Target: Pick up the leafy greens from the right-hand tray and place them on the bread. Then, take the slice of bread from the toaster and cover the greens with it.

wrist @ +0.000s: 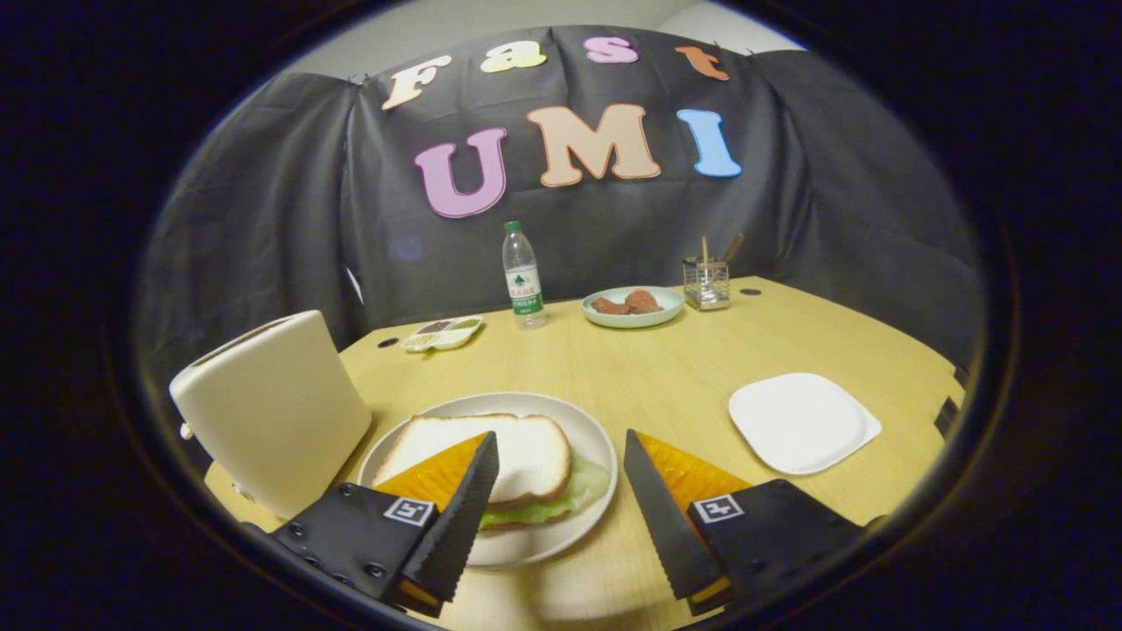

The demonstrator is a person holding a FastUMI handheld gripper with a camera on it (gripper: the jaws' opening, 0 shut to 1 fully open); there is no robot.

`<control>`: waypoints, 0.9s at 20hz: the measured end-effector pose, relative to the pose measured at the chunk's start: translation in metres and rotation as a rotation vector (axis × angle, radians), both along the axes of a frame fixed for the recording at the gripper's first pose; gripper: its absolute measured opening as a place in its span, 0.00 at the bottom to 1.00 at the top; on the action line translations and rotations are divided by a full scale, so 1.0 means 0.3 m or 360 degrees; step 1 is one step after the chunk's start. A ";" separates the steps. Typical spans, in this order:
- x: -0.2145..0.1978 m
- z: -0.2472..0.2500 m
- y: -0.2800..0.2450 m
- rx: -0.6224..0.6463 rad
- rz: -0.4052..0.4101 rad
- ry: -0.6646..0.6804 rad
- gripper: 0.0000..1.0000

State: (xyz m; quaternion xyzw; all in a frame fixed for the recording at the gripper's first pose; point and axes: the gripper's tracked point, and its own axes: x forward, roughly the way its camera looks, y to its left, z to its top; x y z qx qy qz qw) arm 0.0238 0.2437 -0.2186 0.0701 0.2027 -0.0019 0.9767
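A round white plate (585, 429) lies just ahead of my fingers. On it rests a slice of white bread (517, 451) covering leafy greens (574, 492), whose green edge sticks out on the right side over a lower slice. My gripper (561, 449) is open above the table's near edge, with nothing between the fingers; the left finger overlaps the plate's near side. A cream toaster (276, 407) stands left of the plate. The square white tray (802, 421) sits to the right, bare.
Toward the back of the wooden table (666, 377) stand a water bottle (522, 276), a bowl (633, 307) with reddish-brown food, a small wire holder (706, 280) with sticks, and a small divided dish (443, 333).
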 end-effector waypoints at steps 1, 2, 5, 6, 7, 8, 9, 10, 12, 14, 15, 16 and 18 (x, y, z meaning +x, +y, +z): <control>0.001 0.035 -0.017 -0.0009 -0.0003 -0.0044 0.92; 0.002 0.072 -0.033 -0.0015 -0.0004 -0.0090 0.92; 0.004 0.216 -0.098 -0.0008 -0.0018 -0.0246 0.93; 0.008 0.266 -0.117 -0.0005 -0.0021 -0.0290 0.94; 0.011 0.310 -0.138 -0.0012 -0.0025 -0.0325 0.94; 0.010 0.360 -0.164 -0.0033 -0.0033 -0.0363 0.94; 0.007 0.412 -0.190 -0.0062 -0.0038 -0.0407 0.95; -0.001 0.462 -0.215 -0.0096 -0.0048 -0.0454 0.95; -0.030 0.547 -0.255 -0.0142 -0.0068 -0.0528 0.95; -0.064 0.607 -0.292 -0.0160 -0.0090 -0.0581 0.95; -0.084 0.629 -0.313 -0.0162 -0.0107 -0.0601 0.95; -0.107 0.646 -0.330 -0.0160 -0.0124 -0.0620 0.95; -0.146 0.661 -0.355 -0.0152 -0.0144 -0.0635 0.94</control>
